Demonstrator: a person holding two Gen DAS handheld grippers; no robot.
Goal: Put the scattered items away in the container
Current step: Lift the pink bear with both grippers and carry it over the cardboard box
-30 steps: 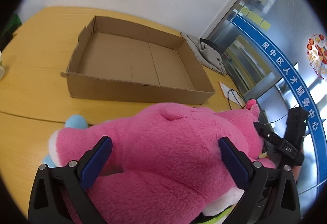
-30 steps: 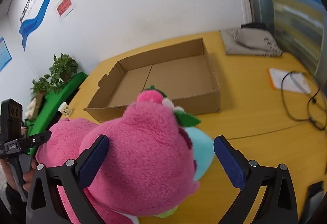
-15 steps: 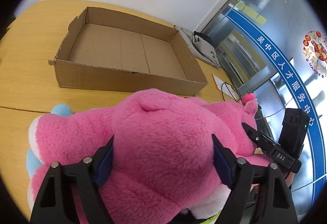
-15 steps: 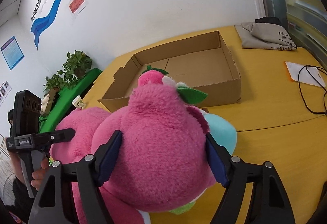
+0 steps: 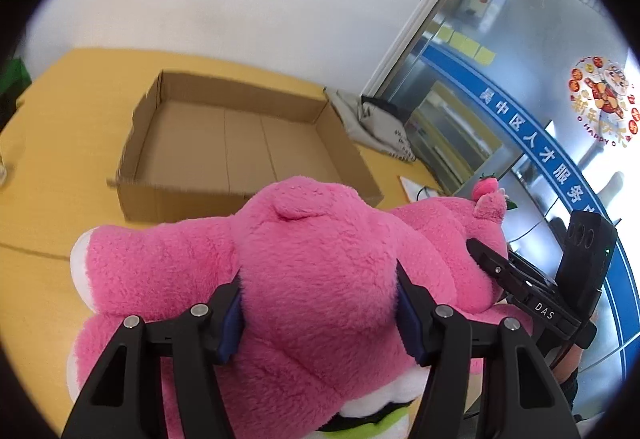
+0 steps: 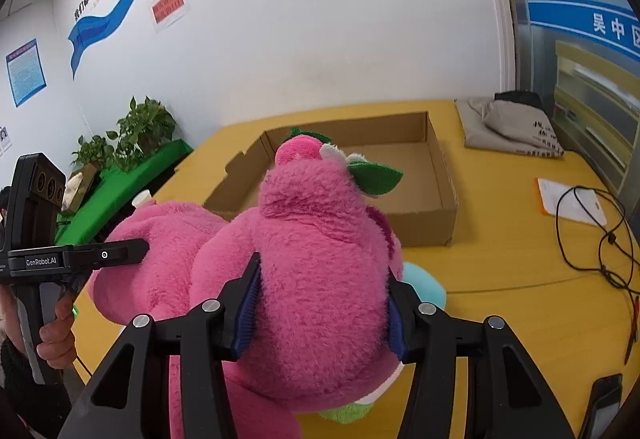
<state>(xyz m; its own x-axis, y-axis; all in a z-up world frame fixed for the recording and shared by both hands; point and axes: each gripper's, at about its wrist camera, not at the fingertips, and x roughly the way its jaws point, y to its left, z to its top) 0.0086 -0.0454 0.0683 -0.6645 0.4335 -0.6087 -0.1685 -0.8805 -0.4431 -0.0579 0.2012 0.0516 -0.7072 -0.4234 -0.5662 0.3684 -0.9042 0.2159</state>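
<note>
A big pink plush bear point(image 5: 320, 259) fills the foreground of both views, held a little above the yellow table. My left gripper point(image 5: 320, 315) has its blue pads sunk into the bear's body, the jaws still closing. My right gripper point(image 6: 320, 311) squeezes the bear's head point(image 6: 312, 223) just below the strawberry and green leaf, jaws also closing. Each gripper shows in the other's view: the right gripper point(image 5: 476, 249) at the bear's far side, the left gripper point(image 6: 134, 251) in a person's hand. An open, empty cardboard box point(image 5: 180, 207) point(image 6: 424, 227) lies just behind the bear.
A light blue soft toy point(image 6: 426, 285) lies on the table under the bear's head. A grey cloth bag point(image 6: 512, 127), a sheet of paper with a black cable point(image 6: 580, 207) and a phone point(image 6: 604, 399) lie on the right. Plants point(image 6: 136, 135) stand beyond the left table edge.
Both pairs of jaws have gone from wide open around the bear to pressing into it. The bear has risen slightly, with the box now seen from higher up.
</note>
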